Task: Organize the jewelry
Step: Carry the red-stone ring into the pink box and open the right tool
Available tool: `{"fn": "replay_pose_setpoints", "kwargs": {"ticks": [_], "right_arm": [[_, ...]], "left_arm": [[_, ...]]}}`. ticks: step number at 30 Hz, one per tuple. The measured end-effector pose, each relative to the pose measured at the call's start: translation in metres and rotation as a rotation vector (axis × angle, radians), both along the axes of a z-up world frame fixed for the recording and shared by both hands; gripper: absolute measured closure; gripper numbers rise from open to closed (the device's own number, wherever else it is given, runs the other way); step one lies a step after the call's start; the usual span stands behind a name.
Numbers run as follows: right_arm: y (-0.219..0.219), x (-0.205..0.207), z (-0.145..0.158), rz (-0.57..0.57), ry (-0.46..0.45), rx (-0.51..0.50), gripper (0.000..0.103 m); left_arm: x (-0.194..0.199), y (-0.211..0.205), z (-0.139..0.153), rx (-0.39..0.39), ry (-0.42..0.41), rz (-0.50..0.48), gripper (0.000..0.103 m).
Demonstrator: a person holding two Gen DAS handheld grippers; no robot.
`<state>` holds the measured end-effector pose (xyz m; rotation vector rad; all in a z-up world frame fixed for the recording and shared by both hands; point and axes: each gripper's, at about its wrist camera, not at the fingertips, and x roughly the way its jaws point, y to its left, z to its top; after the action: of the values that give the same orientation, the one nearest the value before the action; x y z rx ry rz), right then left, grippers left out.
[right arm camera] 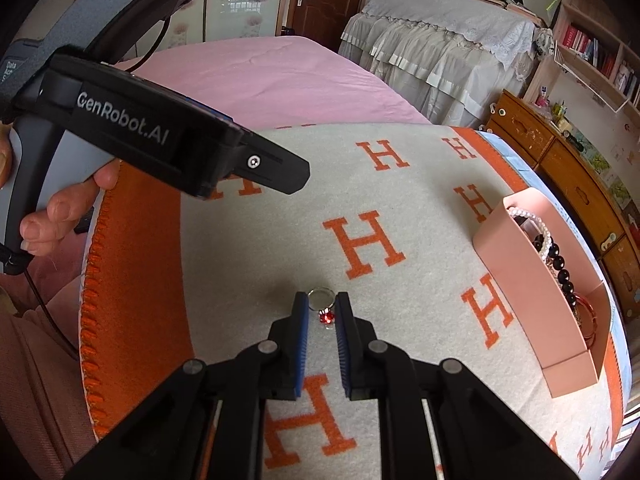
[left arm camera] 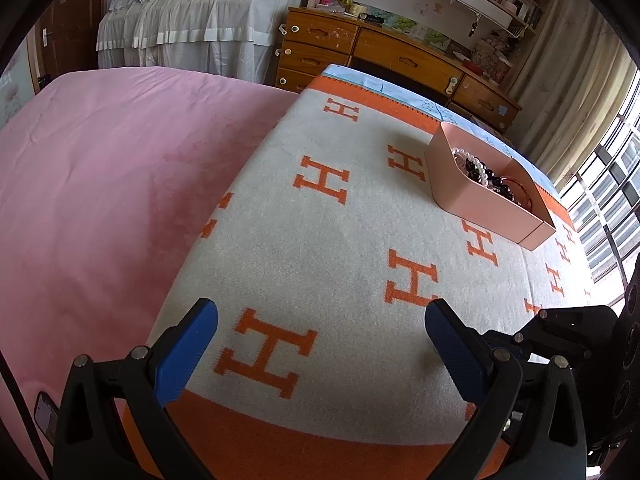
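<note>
A silver ring with a red stone [right arm camera: 322, 305] lies on the grey and orange H-pattern blanket [right arm camera: 248, 280]. My right gripper [right arm camera: 322, 300] is down at the blanket with its blue-padded jaws narrowed around the ring; whether the pads touch it I cannot tell. A pink box [right arm camera: 540, 300] to the right holds pearl, black bead and red bracelets [right arm camera: 556, 256]. It also shows in the left wrist view [left arm camera: 480, 196]. My left gripper [left arm camera: 320, 316] is wide open and empty above the blanket [left arm camera: 340, 240]. It shows at upper left in the right wrist view [right arm camera: 280, 172].
A pink bedspread [left arm camera: 100, 180] lies left of the blanket. A wooden dresser [left arm camera: 392, 60] and shelves stand behind, with a white draped piece of furniture [left arm camera: 192, 20] beside them. Windows [left arm camera: 612, 200] are on the right.
</note>
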<state>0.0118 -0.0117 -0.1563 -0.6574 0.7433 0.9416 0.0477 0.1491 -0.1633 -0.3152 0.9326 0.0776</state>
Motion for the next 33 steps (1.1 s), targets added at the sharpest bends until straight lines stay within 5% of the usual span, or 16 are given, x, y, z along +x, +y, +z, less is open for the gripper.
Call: {"fn": "replay_pose_setpoints", "kwargs": {"ticks": [7, 13, 24, 28, 33], "right_arm": [[-0.022, 0.013, 0.031, -0.114, 0.027, 0.098, 0.096], [-0.053, 0.029, 0.072, -0.226, -0.002, 0.163, 0.096], [-0.11, 0.104, 0.21, -0.477, -0.148, 0.323, 0.095], [-0.12, 0.147, 0.227, -0.562, -0.092, 0.386, 0.095], [-0.123, 0.202, 0.19, -0.653, 0.05, 0.385, 0.095]], "left_arm": [[0.007, -0.018, 0.027, 0.013, -0.04, -0.073, 0.001], [0.032, -0.041, 0.082, 0.073, -0.124, -0.165, 0.001], [0.107, -0.093, 0.193, 0.174, -0.261, -0.29, 0.001], [0.143, -0.106, 0.197, 0.186, -0.236, -0.316, 0.001], [0.19, -0.114, 0.163, 0.183, -0.122, -0.315, 0.001]]}}
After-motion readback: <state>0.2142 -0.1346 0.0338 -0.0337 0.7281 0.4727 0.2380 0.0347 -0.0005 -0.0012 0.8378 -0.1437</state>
